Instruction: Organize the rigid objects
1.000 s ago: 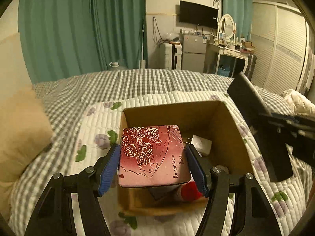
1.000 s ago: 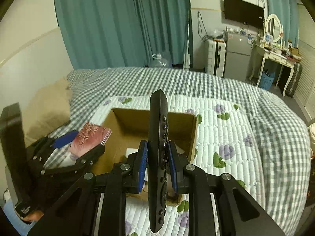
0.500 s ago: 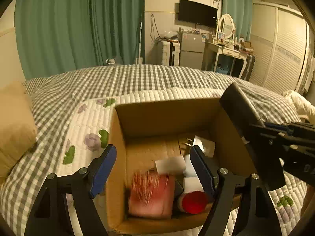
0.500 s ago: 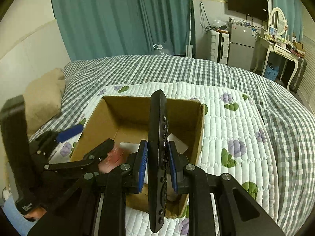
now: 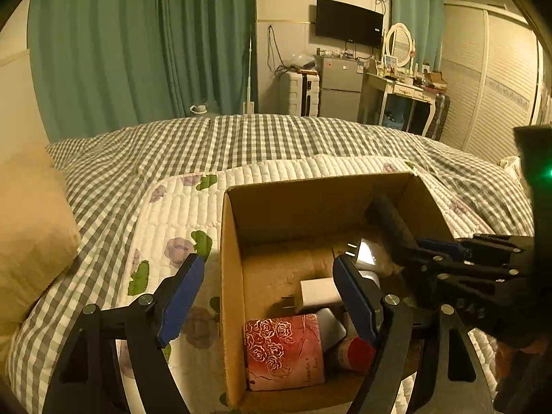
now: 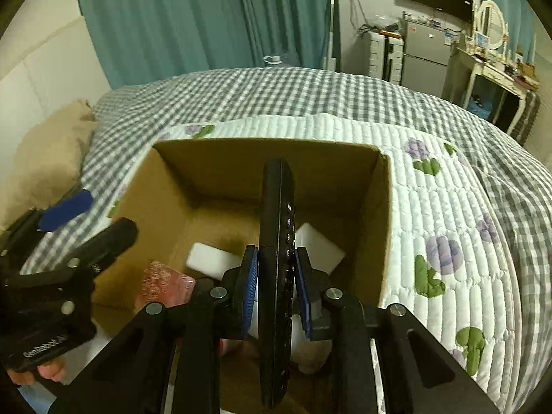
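An open cardboard box (image 5: 232,248) sits on the quilted bed; it also shows in the right wrist view (image 6: 383,207). A red rose-printed tin (image 5: 284,350) lies flat inside its near left corner, also seen in the right wrist view (image 6: 162,283). My left gripper (image 5: 269,296) is open and empty above the box's left wall. My right gripper (image 6: 275,286) is shut on a black remote control (image 6: 277,227), held on edge and lowered into the box; the remote also shows in the left wrist view (image 5: 391,222).
Inside the box lie white blocks (image 5: 317,291), a white charger (image 5: 371,253) and a red-capped item (image 5: 358,350). A tan pillow (image 5: 31,227) lies at the left. The box stands on a white flowered quilt (image 6: 448,227) over a checked blanket (image 5: 241,138).
My left gripper opened and let go of the red tin, which dropped into the box. My right gripper moved forward and down, bringing the remote inside the box.
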A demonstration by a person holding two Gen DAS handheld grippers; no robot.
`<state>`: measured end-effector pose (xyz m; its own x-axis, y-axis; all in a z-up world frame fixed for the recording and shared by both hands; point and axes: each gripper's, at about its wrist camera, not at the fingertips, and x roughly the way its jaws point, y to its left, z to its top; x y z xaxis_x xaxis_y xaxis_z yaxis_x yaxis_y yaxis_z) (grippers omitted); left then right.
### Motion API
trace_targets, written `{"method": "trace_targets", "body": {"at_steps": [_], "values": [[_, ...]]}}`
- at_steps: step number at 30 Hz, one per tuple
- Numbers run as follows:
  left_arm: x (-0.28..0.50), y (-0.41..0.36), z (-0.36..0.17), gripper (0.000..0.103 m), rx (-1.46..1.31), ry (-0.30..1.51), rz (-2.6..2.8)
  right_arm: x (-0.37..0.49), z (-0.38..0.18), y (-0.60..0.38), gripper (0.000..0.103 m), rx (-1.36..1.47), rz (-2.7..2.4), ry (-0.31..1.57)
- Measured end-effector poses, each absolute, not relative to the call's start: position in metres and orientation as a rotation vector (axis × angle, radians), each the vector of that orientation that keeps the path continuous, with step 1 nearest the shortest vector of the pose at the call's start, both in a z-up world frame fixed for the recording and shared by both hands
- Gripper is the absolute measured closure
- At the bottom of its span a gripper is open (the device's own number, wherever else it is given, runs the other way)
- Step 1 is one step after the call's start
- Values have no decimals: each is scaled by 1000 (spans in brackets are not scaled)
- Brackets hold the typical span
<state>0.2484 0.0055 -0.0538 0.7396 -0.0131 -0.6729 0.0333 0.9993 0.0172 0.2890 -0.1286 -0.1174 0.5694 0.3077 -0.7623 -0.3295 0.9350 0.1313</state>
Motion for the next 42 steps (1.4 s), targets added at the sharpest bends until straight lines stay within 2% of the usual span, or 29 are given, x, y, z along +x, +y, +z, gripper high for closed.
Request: {"method": "trace_targets", "body": {"at_steps": [8,20,22,24,29,30,35,38,42], "values": [[225,3,-20,24,34,686,-26,256,-66,-142,82,-63,339,790],[116,-4,103,24,87,386,-53,139,53,-171,82,-41,333,553],[93,-3,114,23,91,340,-55,116,68,-175,76,-46,315,517],[75,-4,119,17,91,305,-63,94,78,-178,52,-45,296,463],[47,-2,104,1,72,285,-100,57,75,-182,21,15,264,380],[43,0,97,0,55,283,-110,52,71,-182,15,23,255,367],[36,3,61,0,4,295,-105,36,44,-180,0,12,193,284],[34,5,44,0,-14,283,-65,34,19,-179,0,1,195,218],[37,3,23,0,-13,271,-29,44,-16,-175,0,-21,173,239]]}}
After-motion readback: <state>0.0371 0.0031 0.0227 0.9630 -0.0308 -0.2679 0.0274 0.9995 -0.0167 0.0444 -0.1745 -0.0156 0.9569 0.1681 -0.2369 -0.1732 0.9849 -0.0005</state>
